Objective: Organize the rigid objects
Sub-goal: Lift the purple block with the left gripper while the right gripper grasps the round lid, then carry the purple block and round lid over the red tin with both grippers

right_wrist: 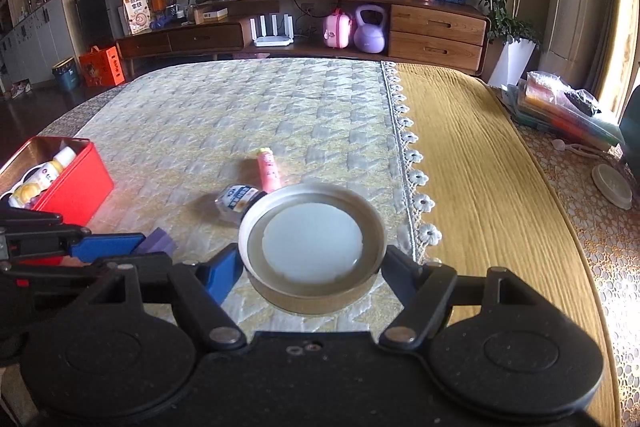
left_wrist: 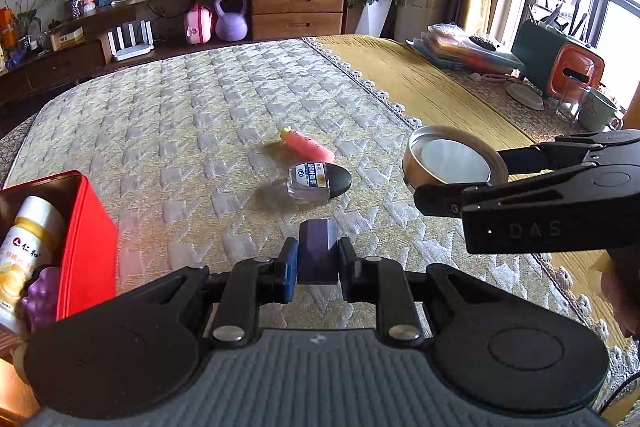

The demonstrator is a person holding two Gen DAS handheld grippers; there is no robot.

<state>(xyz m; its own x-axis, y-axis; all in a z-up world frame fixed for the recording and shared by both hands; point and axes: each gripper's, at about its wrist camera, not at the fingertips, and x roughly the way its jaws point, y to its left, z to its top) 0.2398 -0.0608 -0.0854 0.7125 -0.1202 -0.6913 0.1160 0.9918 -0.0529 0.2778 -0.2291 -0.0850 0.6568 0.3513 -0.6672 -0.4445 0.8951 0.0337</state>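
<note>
Left wrist view first, and right at our fingertips the left gripper (left_wrist: 318, 267) is clamped nearly shut on a small dark purple block (left_wrist: 317, 253), both blue pads pinching its sides and the block clear of the quilted cloth (left_wrist: 192, 115) below. Off at nine o'clock sits the red tin (left_wrist: 86, 239), already holding a white and yellow bottle (left_wrist: 30, 239) and a purple grape-like piece (left_wrist: 40, 297). Just beyond the block, at twelve o'clock, a small clear bottle with a black cap (left_wrist: 316, 182) lies on its side, and touching it on the far side is a pink carrot-shaped tube (left_wrist: 308, 143), also lying flat. Over at two o'clock our right gripper (left_wrist: 456, 183) reaches in from the edge with a round metal lid (left_wrist: 454, 159) in its jaws. Switching to the right wrist view, we see that grip up close: the right gripper (right_wrist: 312, 263) stands wide, fingers pressed on opposite rims of the metal lid (right_wrist: 312, 241), its pale inside facing up, lifted above the cloth. At nine o'clock the left gripper (right_wrist: 120, 247) shows with the purple block (right_wrist: 158, 241) poking out, the red tin (right_wrist: 76, 183) behind it at ten. Past the lid at eleven o'clock lie the clear bottle (right_wrist: 236, 199) and pink tube (right_wrist: 269, 169), and farther right, the yellow cloth (right_wrist: 472, 163).
</note>
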